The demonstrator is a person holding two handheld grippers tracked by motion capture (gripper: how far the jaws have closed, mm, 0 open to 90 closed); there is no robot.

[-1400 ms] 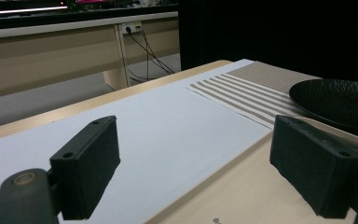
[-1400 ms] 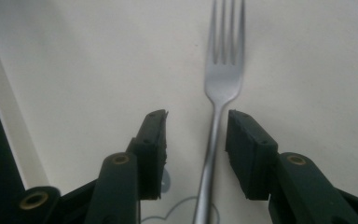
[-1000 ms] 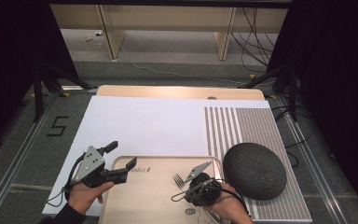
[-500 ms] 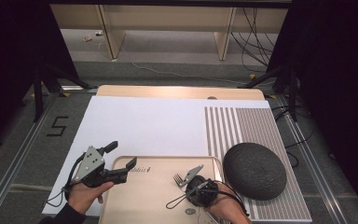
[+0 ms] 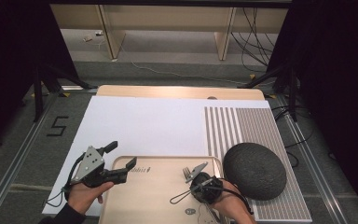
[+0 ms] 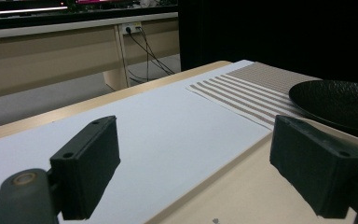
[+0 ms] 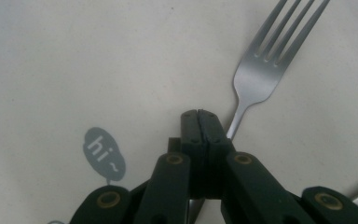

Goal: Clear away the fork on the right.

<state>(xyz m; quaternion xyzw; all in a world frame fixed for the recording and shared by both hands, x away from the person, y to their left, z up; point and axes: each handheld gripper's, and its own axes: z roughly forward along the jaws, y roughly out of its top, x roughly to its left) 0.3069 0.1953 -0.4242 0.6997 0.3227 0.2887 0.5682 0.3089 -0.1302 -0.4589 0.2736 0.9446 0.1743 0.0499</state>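
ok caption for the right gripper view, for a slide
Right gripper, jaws shut on the handle of a silver metal fork, above a pale tray.

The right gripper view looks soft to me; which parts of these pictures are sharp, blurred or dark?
In the right gripper view the fork is fairly sharp, while the close right gripper blurs toward the bottom edge. In the left gripper view the near pads are soft and the black plate merges into a dark background. The high view is evenly lit on the white mat, with black surroundings at both sides.
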